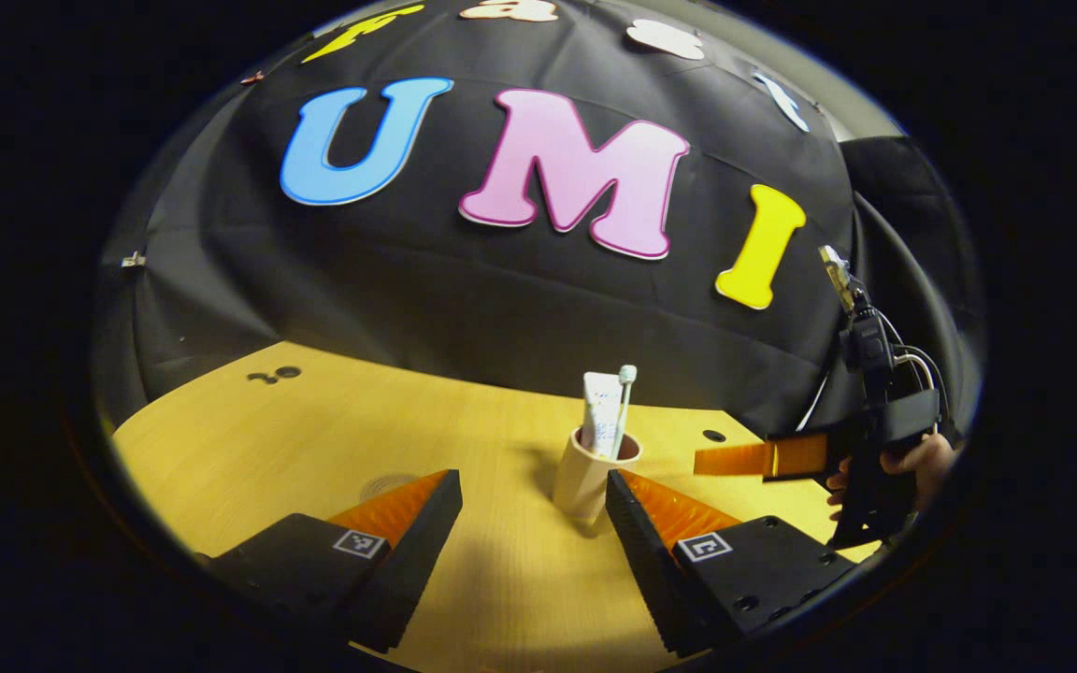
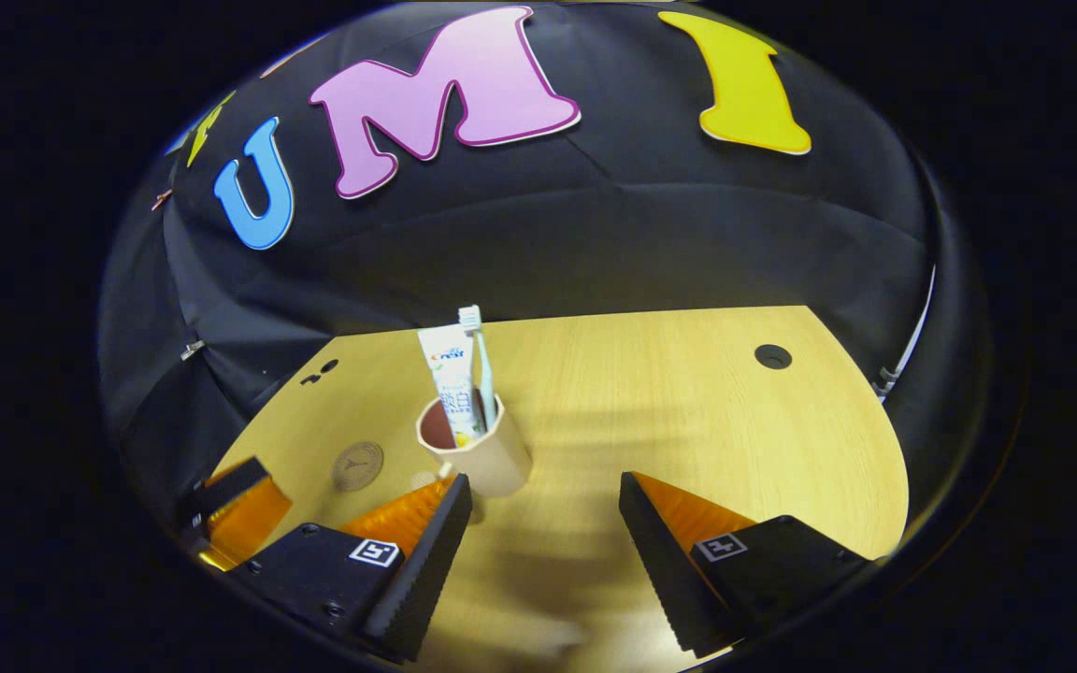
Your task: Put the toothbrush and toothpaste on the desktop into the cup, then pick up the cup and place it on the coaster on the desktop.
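A beige cup [image 1: 583, 479] stands upright on the wooden desktop with a white toothpaste tube [image 1: 602, 422] and a toothbrush [image 1: 625, 400] standing in it. My left gripper [image 1: 531, 488] is open; the cup sits just beyond its right fingertip, not between the fingers. In the right gripper view the cup [image 2: 481, 456], the toothpaste [image 2: 452, 391] and the toothbrush [image 2: 479, 360] stand just past the left fingertip of my open right gripper [image 2: 546, 493]. A round brown coaster [image 2: 357, 465] lies on the desktop left of the cup, and it appears faintly as the coaster [image 1: 387, 486] beside my left finger.
The right gripper [image 1: 735, 460] hovers at the table's right edge, held by a hand [image 1: 917, 460]. The left gripper [image 2: 239, 507] sits at the lower left, near the coaster. The desktop [image 2: 688, 421] has a cable hole [image 2: 772, 355] and small holes [image 2: 319, 372]. Black cloth walls the back.
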### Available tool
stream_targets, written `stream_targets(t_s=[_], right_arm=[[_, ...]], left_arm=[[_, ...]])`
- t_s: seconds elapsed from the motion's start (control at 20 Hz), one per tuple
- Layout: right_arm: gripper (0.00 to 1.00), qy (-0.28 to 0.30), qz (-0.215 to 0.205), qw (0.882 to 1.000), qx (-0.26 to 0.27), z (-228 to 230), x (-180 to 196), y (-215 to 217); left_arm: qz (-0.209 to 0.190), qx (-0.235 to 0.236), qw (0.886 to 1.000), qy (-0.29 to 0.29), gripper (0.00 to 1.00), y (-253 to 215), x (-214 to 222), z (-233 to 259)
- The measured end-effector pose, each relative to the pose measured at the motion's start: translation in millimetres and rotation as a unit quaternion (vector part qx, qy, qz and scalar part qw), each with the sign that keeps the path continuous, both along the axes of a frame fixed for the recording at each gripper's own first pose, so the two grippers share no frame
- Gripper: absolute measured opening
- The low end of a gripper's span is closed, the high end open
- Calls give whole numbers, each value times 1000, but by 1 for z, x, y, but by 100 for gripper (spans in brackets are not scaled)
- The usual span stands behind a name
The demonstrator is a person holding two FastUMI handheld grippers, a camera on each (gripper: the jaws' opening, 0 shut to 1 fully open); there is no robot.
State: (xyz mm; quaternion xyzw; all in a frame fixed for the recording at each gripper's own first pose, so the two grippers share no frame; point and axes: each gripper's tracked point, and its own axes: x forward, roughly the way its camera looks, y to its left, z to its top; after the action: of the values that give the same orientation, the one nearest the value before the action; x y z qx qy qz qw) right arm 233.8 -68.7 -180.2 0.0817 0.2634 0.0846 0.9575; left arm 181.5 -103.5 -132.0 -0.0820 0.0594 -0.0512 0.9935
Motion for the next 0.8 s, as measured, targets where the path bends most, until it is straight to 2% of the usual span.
stream_targets(t_s=[0.25,0.4,0.55,0.65,0.8], right_arm=[[98,53,4,998,35,3,18,35],[98,96,-2,995,31,-6,24,44],[97,164,-18,986,32,-21,26,47],[97,190,-33,980,41,-30,34,50],[96,225,-24,974,28,-45,39,63]], left_arm=[[47,23,998,40,98,42,-41,-4],[55,24,997,57,98,61,-63,2],[69,26,995,64,98,77,-71,4],[87,31,993,79,98,92,-75,-1],[99,13,990,97,98,104,-84,-8]])
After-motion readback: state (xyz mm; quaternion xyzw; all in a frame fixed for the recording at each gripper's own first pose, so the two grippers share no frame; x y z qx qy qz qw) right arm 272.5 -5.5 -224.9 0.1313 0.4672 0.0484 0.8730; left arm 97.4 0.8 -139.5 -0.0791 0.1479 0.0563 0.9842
